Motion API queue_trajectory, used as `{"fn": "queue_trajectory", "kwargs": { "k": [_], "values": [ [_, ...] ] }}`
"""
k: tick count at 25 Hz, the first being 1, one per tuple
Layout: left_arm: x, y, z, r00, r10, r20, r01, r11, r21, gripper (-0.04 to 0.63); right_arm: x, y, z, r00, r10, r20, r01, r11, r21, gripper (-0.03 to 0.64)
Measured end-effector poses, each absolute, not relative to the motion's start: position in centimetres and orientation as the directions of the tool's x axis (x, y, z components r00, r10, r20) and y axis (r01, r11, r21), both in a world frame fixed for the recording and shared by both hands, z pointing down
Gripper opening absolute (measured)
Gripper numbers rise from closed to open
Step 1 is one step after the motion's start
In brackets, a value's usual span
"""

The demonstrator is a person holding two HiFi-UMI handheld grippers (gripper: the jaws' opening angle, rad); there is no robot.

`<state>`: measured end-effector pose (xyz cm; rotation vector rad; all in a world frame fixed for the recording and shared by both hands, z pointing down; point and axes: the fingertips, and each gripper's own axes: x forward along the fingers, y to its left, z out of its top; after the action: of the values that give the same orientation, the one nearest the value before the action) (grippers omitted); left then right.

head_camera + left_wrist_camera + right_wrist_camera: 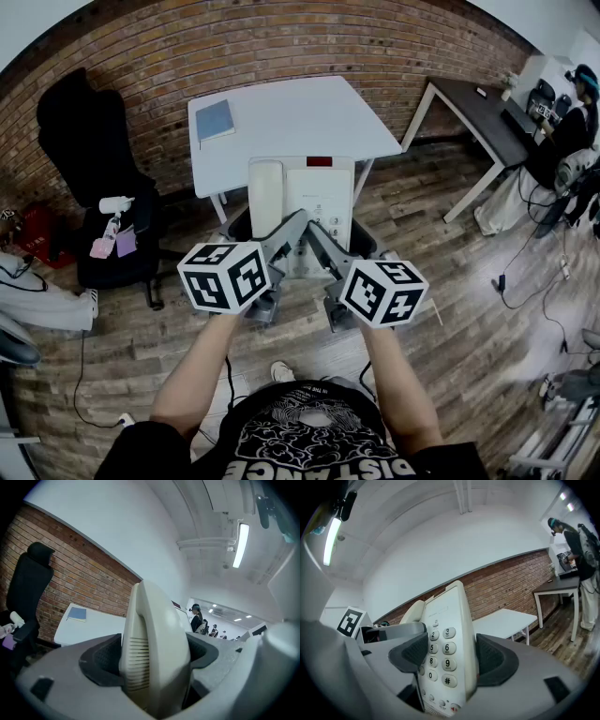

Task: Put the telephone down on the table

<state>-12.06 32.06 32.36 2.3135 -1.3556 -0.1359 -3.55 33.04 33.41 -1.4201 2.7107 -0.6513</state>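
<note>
The white table (281,117) stands against the brick wall (141,56), a black office chair (89,141) off its left edge. The telephone (314,192) is not on it: it hangs in the air just short of the table's near edge, over the wooden floor (469,309). The left gripper (154,656) is clamped across the cream handset (154,630), a pad on each side. The right gripper (450,653) grasps the keypad side of the phone's body. A blue book (215,119) lies near the table's left edge.
</note>
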Motion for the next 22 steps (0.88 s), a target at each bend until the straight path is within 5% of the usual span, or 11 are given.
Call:
{"fn": "queue_trajectory", "kwargs": {
  "k": [22],
  "values": [
    [-9.7,24.2,33.5,0.535,-0.829,0.161,-0.800,-0.437,0.412,0.397,-1.4,25.5,34.7,-0.565,-0.807,0.171,-0.791,0.471,-0.392,0.313]
  ]
}}
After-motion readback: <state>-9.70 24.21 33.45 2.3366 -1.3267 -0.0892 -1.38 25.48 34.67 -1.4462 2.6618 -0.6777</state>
